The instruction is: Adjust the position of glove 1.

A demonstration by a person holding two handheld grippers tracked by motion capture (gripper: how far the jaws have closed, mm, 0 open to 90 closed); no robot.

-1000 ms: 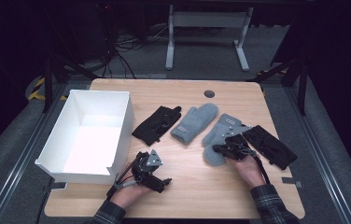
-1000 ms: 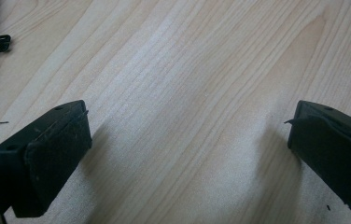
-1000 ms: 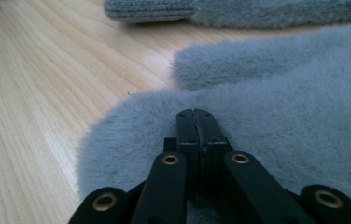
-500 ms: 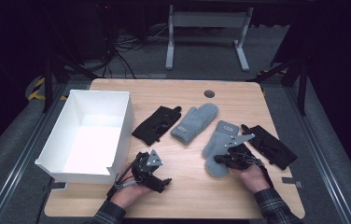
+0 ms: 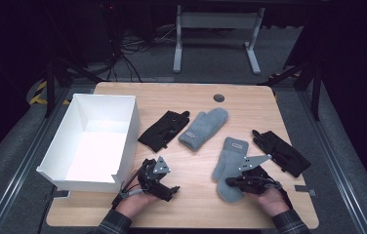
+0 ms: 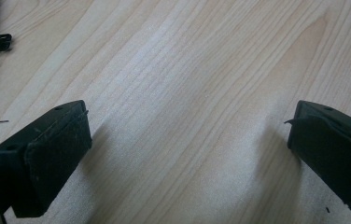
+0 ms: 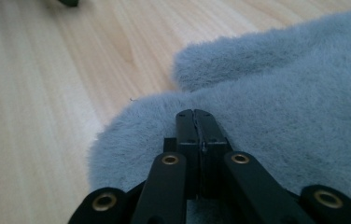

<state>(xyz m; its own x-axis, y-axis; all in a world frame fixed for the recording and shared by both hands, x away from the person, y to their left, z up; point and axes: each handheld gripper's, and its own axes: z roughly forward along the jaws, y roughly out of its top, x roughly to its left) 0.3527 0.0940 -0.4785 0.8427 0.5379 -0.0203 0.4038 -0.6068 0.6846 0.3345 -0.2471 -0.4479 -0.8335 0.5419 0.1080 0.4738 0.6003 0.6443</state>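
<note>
white box (image 5: 93,141), black gloves (image 5: 164,129), second mitten (image 5: 204,127)

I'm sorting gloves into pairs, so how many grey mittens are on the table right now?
2. One grey mitten lies mid-table beside a black glove. The other grey mitten lies nearer the person, pinched at its lower end by the right gripper. None visible in the white box.

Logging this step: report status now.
Right gripper shut on grey mitten. Left gripper open over table. White box unobstructed.
</note>
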